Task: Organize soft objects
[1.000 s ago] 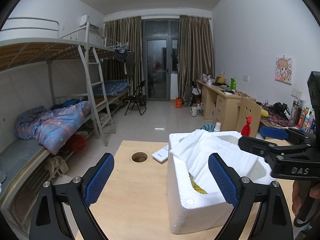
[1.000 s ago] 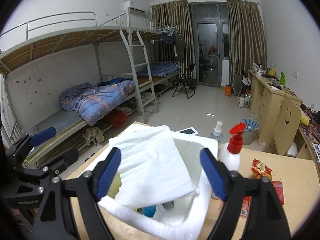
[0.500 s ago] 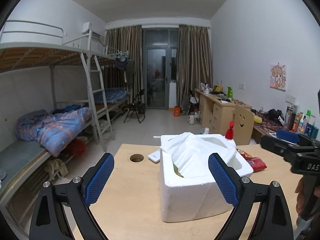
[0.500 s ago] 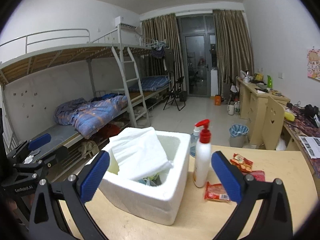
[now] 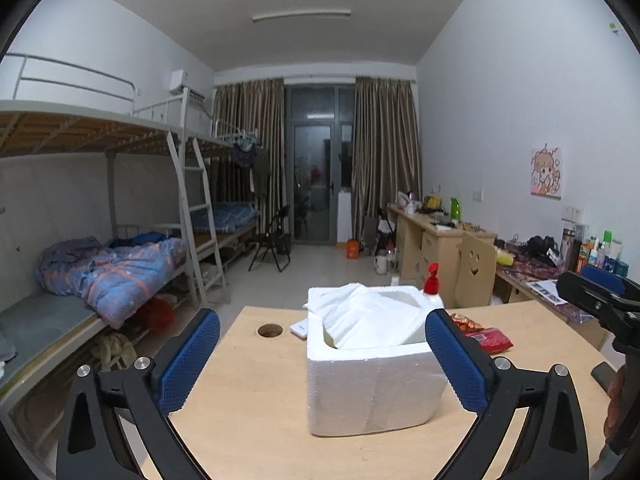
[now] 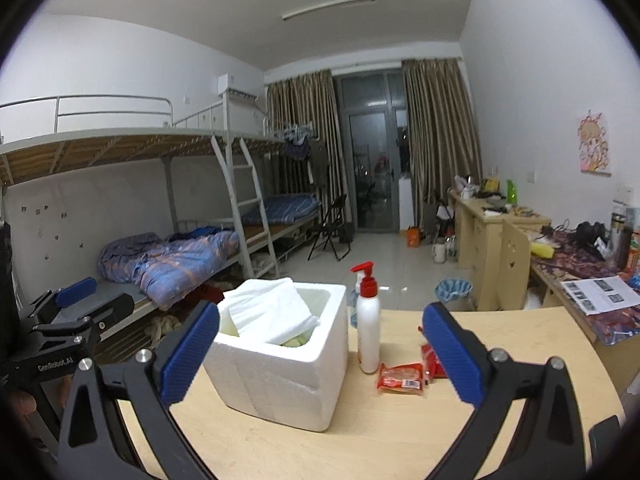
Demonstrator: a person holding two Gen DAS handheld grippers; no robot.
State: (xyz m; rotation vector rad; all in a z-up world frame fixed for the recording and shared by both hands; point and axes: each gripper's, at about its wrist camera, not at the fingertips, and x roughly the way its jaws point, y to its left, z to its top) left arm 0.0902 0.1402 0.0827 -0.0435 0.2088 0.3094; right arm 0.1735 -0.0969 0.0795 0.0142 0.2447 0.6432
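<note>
A white foam box (image 5: 372, 388) stands on the wooden table (image 5: 248, 412). A folded white towel (image 5: 372, 320) lies in its top, over something yellow-green. The box (image 6: 280, 368) and towel (image 6: 272, 312) also show in the right wrist view. My left gripper (image 5: 322, 354) is open and empty, held back from the box. My right gripper (image 6: 320, 354) is open and empty, also back from the box. Each gripper shows at the edge of the other's view.
A white pump bottle with a red top (image 6: 368, 320) stands right of the box. Red snack packets (image 6: 402, 378) lie beside it. The table has a round cable hole (image 5: 270, 330) and a white card (image 5: 300, 326). Bunk beds (image 5: 120, 264) stand left, desks (image 5: 432, 240) right.
Both grippers have pulled back and up from the box, which now looks smaller and farther. The towel stays in the box.
</note>
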